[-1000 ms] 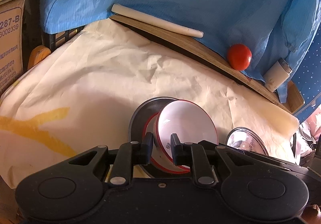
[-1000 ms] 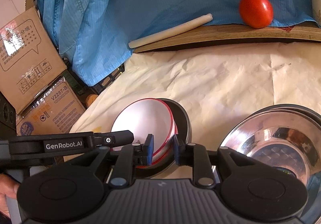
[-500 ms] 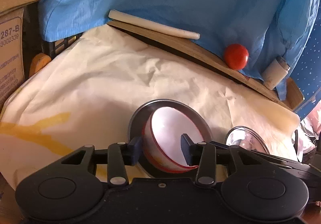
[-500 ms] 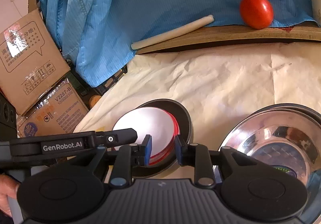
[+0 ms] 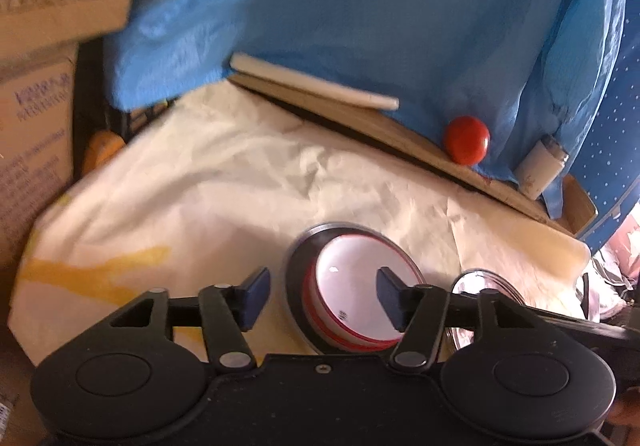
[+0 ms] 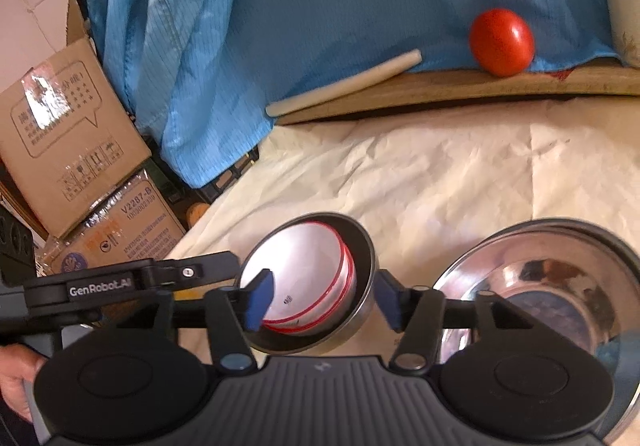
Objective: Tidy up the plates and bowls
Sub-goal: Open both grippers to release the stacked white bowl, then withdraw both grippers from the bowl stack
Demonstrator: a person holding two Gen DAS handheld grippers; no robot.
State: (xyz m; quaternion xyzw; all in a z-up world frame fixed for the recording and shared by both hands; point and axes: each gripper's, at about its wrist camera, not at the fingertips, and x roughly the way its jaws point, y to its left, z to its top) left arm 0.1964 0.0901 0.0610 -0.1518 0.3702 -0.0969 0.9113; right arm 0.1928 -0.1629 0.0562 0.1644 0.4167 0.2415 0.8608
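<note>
Both hand-held grippers are shown with their jaws parted and nothing clamped between them: the left hand-held gripper (image 5: pixel 320 296) and the right hand-held gripper (image 6: pixel 322 300) have just been opening, and the blue pads of each stand clear on either side of the bowls. The white bowl with a red rim (image 6: pixel 304 278) is seen nested inside the dark grey metal bowl (image 6: pixel 366 258), slightly tilted, and a second red line below its rim suggests that another white bowl lies beneath it, though that cannot be told for certain. The nested set rests on the cream paper-covered worktop (image 6: pixel 460 174). This stacking step is judged to be done, since the white bowl is left in place and released. Just to the right, a large shiny steel bowl (image 6: pixel 532 286) is seen apart from the stack, so it is judged to be still awaiting its place. No plates are shown in either view, so how much of the task is left cannot be fully told. A red tomato (image 6: pixel 502 42) and a pale rolling pin (image 6: pixel 344 84) are left on the wooden board (image 6: pixel 440 90) at the back.
</note>
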